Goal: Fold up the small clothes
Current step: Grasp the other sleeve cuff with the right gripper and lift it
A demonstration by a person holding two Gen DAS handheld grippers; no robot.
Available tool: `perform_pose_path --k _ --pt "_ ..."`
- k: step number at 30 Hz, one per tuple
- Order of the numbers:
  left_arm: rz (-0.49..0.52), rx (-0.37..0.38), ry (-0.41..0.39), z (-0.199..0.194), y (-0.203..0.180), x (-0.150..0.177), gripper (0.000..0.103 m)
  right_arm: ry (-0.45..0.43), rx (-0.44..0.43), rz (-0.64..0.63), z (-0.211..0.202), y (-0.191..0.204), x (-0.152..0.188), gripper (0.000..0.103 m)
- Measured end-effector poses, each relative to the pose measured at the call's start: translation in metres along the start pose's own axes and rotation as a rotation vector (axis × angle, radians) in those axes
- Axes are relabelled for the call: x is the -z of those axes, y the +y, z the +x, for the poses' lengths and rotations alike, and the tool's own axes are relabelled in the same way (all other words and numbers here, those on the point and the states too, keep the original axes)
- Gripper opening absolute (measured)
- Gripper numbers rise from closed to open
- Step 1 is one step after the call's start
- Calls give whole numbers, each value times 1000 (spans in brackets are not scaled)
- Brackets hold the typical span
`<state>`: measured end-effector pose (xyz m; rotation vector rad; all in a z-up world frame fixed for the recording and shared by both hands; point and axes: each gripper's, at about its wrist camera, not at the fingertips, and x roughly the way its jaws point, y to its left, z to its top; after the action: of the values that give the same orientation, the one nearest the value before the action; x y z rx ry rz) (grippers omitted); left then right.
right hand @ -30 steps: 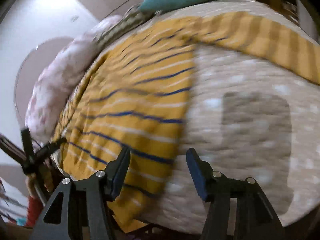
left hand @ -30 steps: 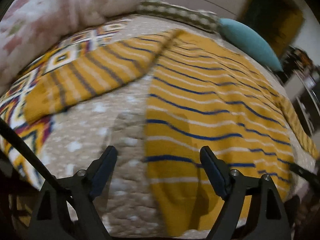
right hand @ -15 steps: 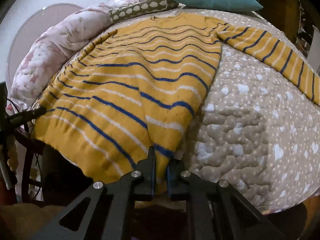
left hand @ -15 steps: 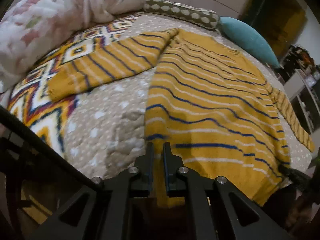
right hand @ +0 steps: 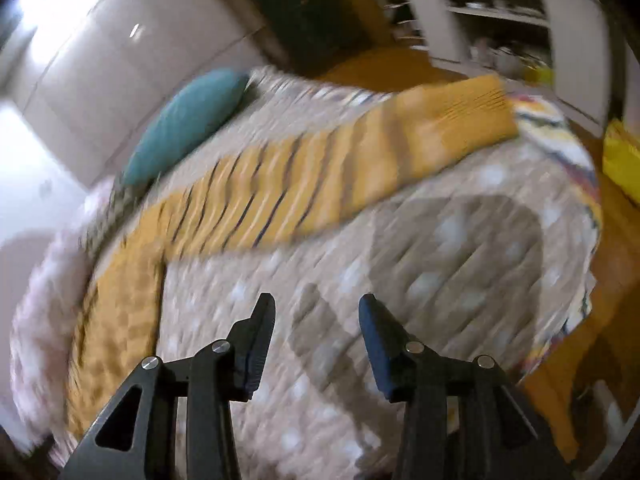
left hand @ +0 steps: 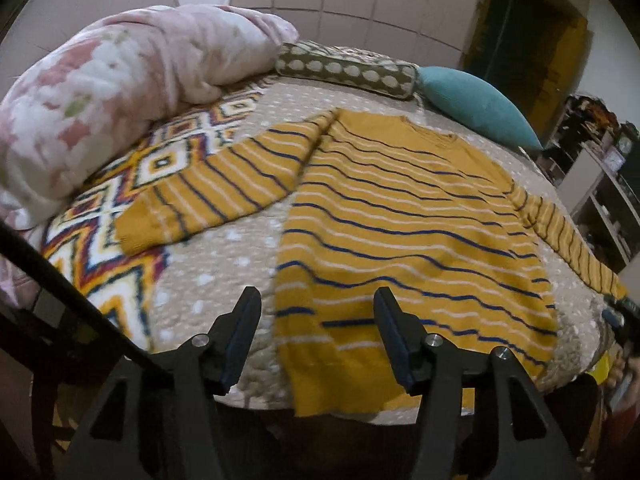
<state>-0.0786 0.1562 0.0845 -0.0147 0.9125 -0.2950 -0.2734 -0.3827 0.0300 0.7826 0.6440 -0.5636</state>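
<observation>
A yellow sweater (left hand: 400, 232) with blue and white stripes lies flat on the bed, both sleeves spread outward. My left gripper (left hand: 316, 332) is open and empty, held just above the sweater's bottom left hem corner. In the blurred right wrist view, my right gripper (right hand: 314, 336) is open and empty over the beige dotted bedspread (right hand: 400, 280). The sweater's right sleeve (right hand: 320, 176) stretches across beyond it, and the body edge shows at the left.
A pink floral duvet (left hand: 112, 92), a dotted bolster (left hand: 348, 68) and a teal pillow (left hand: 476, 104) sit at the head of the bed. A patterned blanket (left hand: 120, 208) lies on the left. Shelves (left hand: 608, 184) stand to the right of the bed.
Both grippers were shut on the sweater's bottom hem half a second ago and have let go and opened. The right gripper has swung right, toward the right sleeve.
</observation>
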Motion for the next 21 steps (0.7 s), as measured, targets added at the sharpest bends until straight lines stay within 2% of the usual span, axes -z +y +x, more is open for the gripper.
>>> perform_pose_path --k 4,8,10,11,12,15,17,21 --pt "11 23 15 11 -13 -2 57 -77 42 93 5 -17 -42 48" --pt "24 24 6 15 -15 -3 57 -105 117 125 24 -17 -68 48" --pt "22 13 -5 14 -11 -3 57 -108 168 111 30 -14 -77 31" --pt "16 10 -10 13 -7 -4 57 -106 195 99 33 -12 -82 11" --pt "11 11 -15 12 -4 -4 57 -99 217 80 36 -8 -87 10" --pt "-14 12 -36 9 8 -4 57 -125 247 -41 32 32 -92 9" --pt "-33 12 -49 9 17 -4 57 -134 228 -193 30 85 -89 9" --pt "-76 23 -60 9 35 -1 57 -115 113 -480 44 213 -58 9"
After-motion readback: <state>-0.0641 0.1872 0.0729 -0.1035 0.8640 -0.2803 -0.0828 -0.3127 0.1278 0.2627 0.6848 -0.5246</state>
